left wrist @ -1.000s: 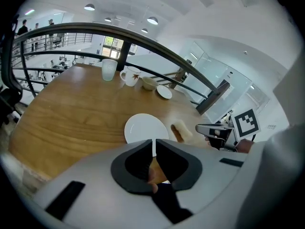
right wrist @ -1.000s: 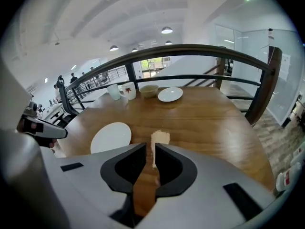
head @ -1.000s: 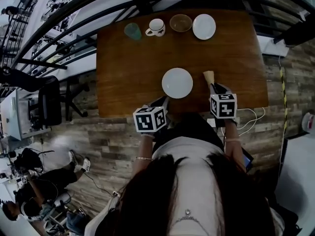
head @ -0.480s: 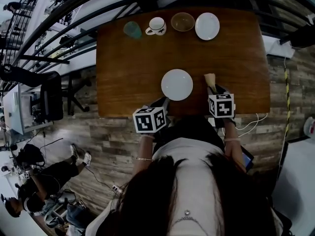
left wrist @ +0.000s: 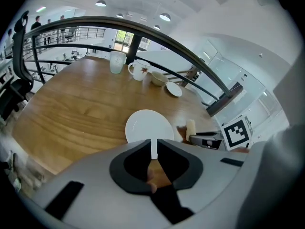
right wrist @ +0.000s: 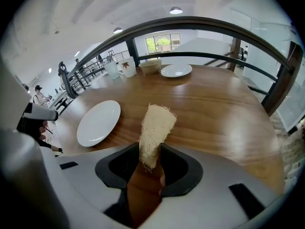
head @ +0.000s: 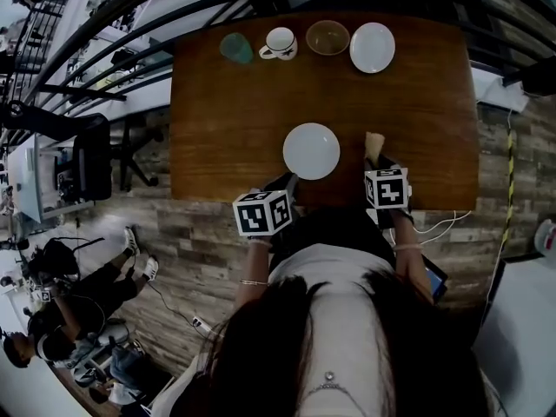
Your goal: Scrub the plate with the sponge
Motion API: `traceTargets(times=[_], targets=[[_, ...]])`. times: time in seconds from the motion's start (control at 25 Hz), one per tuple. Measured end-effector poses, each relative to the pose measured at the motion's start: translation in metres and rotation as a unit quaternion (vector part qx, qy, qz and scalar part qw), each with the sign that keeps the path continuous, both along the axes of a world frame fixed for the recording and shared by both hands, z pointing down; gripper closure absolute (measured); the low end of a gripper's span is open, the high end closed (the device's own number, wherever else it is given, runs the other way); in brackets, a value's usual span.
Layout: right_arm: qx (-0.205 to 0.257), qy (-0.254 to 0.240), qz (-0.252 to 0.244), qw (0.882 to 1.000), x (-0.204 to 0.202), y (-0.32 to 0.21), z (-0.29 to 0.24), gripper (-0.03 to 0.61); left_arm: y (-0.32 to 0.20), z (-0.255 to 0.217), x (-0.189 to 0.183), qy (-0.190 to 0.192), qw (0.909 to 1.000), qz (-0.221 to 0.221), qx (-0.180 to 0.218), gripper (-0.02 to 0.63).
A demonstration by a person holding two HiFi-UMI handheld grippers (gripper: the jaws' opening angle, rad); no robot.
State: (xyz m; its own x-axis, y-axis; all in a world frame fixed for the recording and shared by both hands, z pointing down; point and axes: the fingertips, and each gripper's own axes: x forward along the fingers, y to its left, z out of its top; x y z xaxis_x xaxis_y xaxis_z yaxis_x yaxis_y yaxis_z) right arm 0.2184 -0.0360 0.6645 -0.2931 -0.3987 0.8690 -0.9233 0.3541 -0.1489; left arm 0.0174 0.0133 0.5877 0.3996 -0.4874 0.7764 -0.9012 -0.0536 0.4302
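A white plate [head: 311,151] lies on the wooden table [head: 226,120] near its front edge, between my two grippers. My left gripper [head: 287,181] hovers at the plate's near left rim. Its jaws [left wrist: 153,149] have just been opening and stand a narrow slit apart, with nothing between them; the plate [left wrist: 149,126] shows through the slit. To the right of the plate, my right gripper [head: 380,159] is shut on a pale loofah sponge [right wrist: 156,128]. The sponge [head: 374,144] sticks out past the jaws, above the bare wood and apart from the plate [right wrist: 98,122].
Along the far edge of the table stand a teal cup [head: 234,50], a white mug [head: 280,43], a bowl [head: 327,37] and a small white plate [head: 372,47]. A dark curved railing [head: 104,42] runs behind the table. People and chairs are on the floor to the left.
My right gripper has sunk a little toward the table with the sponge in it. The left gripper has stayed at the plate's near rim.
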Motion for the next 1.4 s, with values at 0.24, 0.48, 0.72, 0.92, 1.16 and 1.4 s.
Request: traceTargets(times=[0.24,0.48,0.72,0.92,1.16,1.4], targets=[[-0.006,-0.022,0.013,1.0,-0.001,-0.003,0.002,0.477,0.003,0.0,-0.002,-0.003,0.9999,-0.012,-0.008,0.584],[-0.006,-0.041,0.003,0.999,-0.008,-0.007,-0.004,0.483,0.005,0.002,-0.009,0.001,0.9995,-0.023,-0.02,0.575],[0.012,-0.029,-0.016,0.999,-0.017,-0.011,-0.012,0.485,0.006,0.006,-0.017,0.015,0.999,-0.027,-0.032,0.566],[0.029,-0.027,-0.033,0.999,-0.032,-0.015,-0.02,0.488,0.003,0.017,-0.028,0.017,0.9984,-0.018,-0.051,0.56],[0.026,-0.028,-0.036,0.999,-0.053,-0.019,-0.024,0.488,-0.001,0.031,-0.039,0.024,0.9965,0.006,-0.079,0.535],[-0.003,-0.058,-0.009,0.998,-0.07,-0.019,-0.026,0.488,-0.01,0.04,-0.043,0.031,0.9948,0.026,-0.093,0.532]])
